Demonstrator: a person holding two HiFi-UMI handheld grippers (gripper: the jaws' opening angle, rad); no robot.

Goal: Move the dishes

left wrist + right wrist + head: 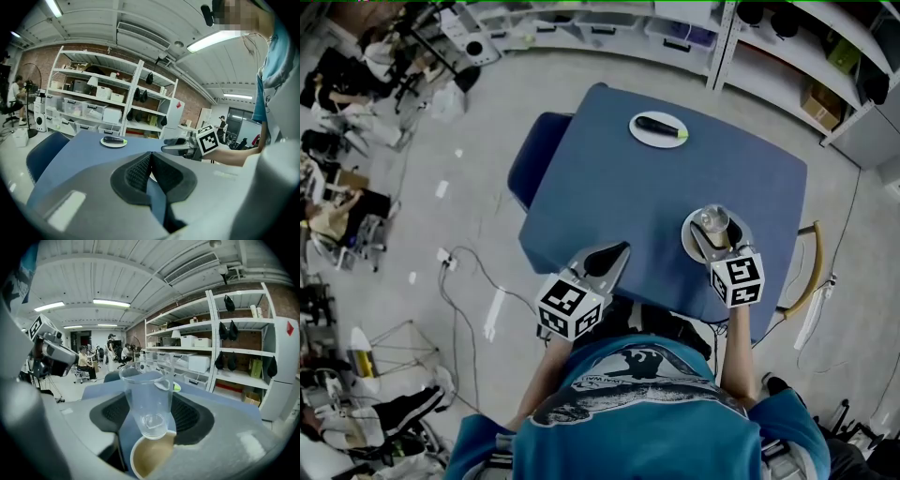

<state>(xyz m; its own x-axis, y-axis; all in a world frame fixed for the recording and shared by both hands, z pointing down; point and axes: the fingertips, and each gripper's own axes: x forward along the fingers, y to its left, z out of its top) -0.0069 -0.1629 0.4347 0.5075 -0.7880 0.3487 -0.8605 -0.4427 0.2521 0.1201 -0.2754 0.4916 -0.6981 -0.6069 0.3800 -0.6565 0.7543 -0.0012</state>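
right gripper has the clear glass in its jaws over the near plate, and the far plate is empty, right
No, the far plate is not empty: a dark oblong thing with a green tip lies on it, as the head view shows. The rest holds: the right gripper has the clear glass in its jaws over the near plate.

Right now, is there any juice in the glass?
No, the glass held upright in the right gripper is clear and empty.
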